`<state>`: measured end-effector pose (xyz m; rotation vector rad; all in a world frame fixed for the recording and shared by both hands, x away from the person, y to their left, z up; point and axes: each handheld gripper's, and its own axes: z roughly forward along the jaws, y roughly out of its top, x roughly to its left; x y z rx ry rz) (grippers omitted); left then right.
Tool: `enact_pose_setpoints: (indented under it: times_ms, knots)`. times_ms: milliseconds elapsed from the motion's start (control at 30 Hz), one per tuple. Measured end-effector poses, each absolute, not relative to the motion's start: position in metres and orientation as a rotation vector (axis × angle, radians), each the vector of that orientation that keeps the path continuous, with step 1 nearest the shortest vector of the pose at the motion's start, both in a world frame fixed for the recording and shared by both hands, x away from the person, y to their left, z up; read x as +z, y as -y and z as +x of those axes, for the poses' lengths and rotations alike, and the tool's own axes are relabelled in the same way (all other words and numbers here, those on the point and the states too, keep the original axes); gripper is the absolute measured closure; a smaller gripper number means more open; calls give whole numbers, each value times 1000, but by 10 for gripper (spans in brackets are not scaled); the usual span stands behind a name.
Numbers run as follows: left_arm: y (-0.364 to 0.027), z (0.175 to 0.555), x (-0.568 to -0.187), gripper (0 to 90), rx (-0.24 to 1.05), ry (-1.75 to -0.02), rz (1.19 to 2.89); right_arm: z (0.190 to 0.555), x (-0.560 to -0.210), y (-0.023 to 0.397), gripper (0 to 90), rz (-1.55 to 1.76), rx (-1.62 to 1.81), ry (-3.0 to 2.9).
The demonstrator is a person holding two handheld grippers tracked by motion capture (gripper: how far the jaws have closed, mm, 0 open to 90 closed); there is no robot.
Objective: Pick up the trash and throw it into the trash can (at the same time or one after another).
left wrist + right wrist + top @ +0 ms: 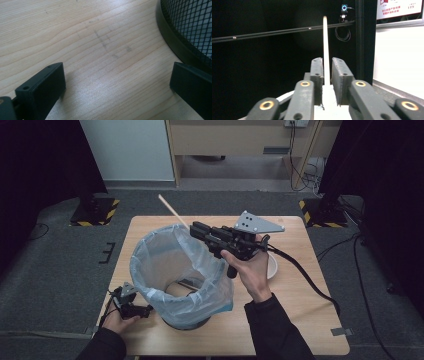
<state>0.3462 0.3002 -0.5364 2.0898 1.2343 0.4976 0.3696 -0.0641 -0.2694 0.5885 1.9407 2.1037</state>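
Note:
A black mesh bin [192, 22] lined with a pale translucent bag [170, 265] stands on the wooden table [300, 320]. My right gripper [195, 227] hovers over the bin's far rim, level and pointing left. A thin wooden stick [172, 210] juts up and to the left from between its jaws. In the right gripper view the stick [325, 45] stands between the pads of my right gripper [327, 67], against one pad with a narrow gap at the other. My left gripper [142, 310] rests low beside the bin's base, and in its own view it [117, 80] is wide open over bare wood.
A white bowl [272, 265] sits on the table under my right hand. The right gripper's cable [310, 280] trails across the table's right side. Dark curtains and stands ring the table, and grey floor lies beyond its edges.

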Motion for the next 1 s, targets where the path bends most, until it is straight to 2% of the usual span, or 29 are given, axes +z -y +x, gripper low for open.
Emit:
enact_pose_setpoints:
  times_ms: [67, 200, 333, 433, 467, 700, 867, 1000]
  knots:
    - [-300, 346, -536, 0, 497, -1234, 2090, 371, -266, 68, 734, 585, 2104, -1922]
    - [-300, 346, -536, 0, 498, -1234, 2090, 370, -258, 77, 714, 587, 2100, -1877]
    - [-300, 346, -536, 0, 497, -1234, 2090, 370, -245, 102, 638, 622, 2066, -1787]
    - [-300, 346, -536, 0, 498, -1234, 2090, 371, -246, 116, 620, 656, 2033, -1758]
    - [-300, 346, -536, 0, 498, -1234, 2090, 372, -251, 128, 594, 691, 2016, -1737]
    - [-300, 346, -536, 0, 498, -1234, 2090, 375, -279, 167, 564, 794, 1945, -1706]
    - [-300, 346, -536, 0, 498, -1234, 2090, 378, -298, 185, 563, 866, 1910, -1688]
    - [-300, 346, -536, 0, 498, -1235, 2090, 384, -327, 205, 576, 953, 1855, -1683]
